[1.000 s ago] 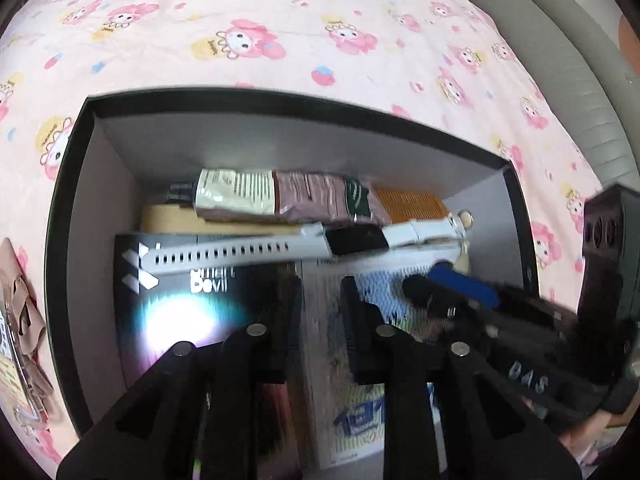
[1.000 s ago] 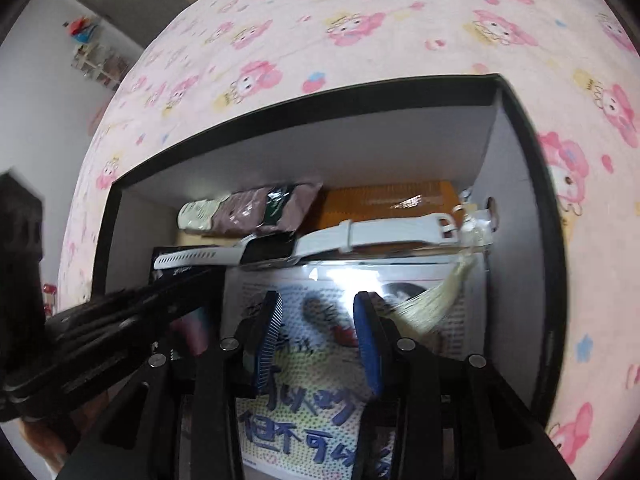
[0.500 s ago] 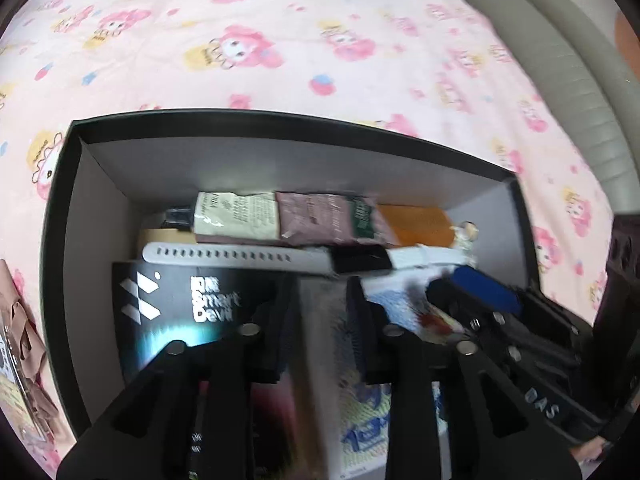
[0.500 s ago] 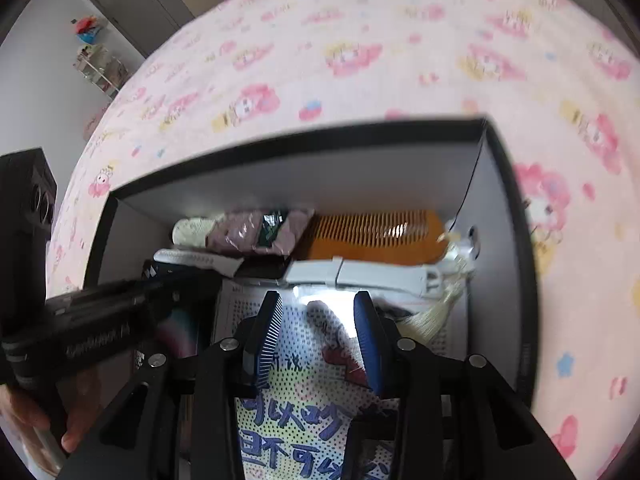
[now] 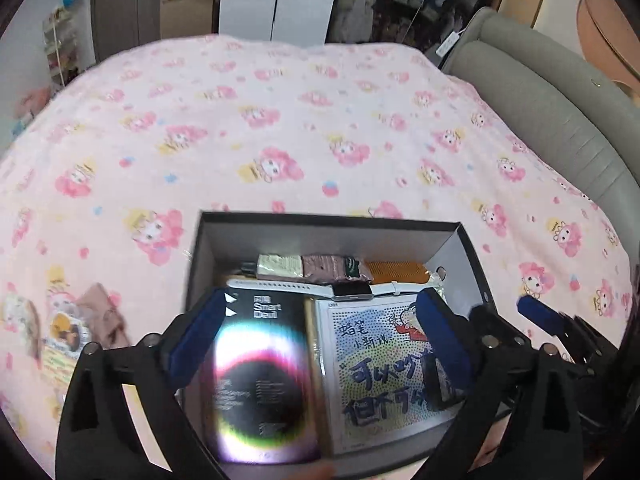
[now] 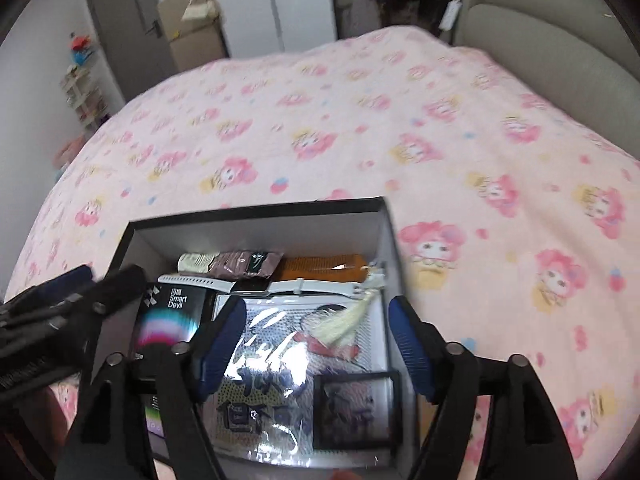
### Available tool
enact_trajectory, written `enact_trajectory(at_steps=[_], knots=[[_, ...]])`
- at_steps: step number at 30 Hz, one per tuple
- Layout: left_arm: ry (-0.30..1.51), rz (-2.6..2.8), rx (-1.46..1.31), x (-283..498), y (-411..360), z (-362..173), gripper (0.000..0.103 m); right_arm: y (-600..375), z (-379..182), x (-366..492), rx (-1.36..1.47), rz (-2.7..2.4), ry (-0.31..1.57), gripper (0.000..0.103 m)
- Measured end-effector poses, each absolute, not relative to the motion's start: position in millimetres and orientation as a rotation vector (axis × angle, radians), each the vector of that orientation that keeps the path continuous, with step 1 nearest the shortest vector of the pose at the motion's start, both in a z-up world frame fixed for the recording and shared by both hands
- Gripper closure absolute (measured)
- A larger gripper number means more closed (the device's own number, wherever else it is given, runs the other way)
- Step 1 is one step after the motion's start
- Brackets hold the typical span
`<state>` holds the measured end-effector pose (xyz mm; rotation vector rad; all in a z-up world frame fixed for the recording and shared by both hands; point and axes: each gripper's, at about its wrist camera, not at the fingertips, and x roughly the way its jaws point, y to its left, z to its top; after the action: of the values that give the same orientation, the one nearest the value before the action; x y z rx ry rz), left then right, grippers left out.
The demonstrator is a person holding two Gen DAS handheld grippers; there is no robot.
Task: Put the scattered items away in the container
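Both grippers, left (image 5: 318, 334) and right (image 6: 316, 344), risen, fingers opening, empty; stiff, light box (image 5: 332, 222): grip rim at 12 o'clock.

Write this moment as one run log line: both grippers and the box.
left gripper: jaws opening, nothing between | right gripper: jaws opening, nothing between | black box: on pink bedspread, holds watch, comb, Smart Devil pack | packet: outside box
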<state>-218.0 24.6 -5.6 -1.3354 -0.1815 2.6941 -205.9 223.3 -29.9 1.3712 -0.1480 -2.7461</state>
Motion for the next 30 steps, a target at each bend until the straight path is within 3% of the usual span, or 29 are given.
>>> enact_trajectory(at_steps=[16,30], knots=[[-0.127,2.839,-1.082,-94.4,23.4,86.2,0.001,229.3,52.7,-76.2,1.183,-2.918,-0.187,0.027],[-0.072,2.879,-1.05,-15.2,17.8,85.5,0.001,236.6,67.4,12.4,1.067,-3.012,-0.199,0.023]])
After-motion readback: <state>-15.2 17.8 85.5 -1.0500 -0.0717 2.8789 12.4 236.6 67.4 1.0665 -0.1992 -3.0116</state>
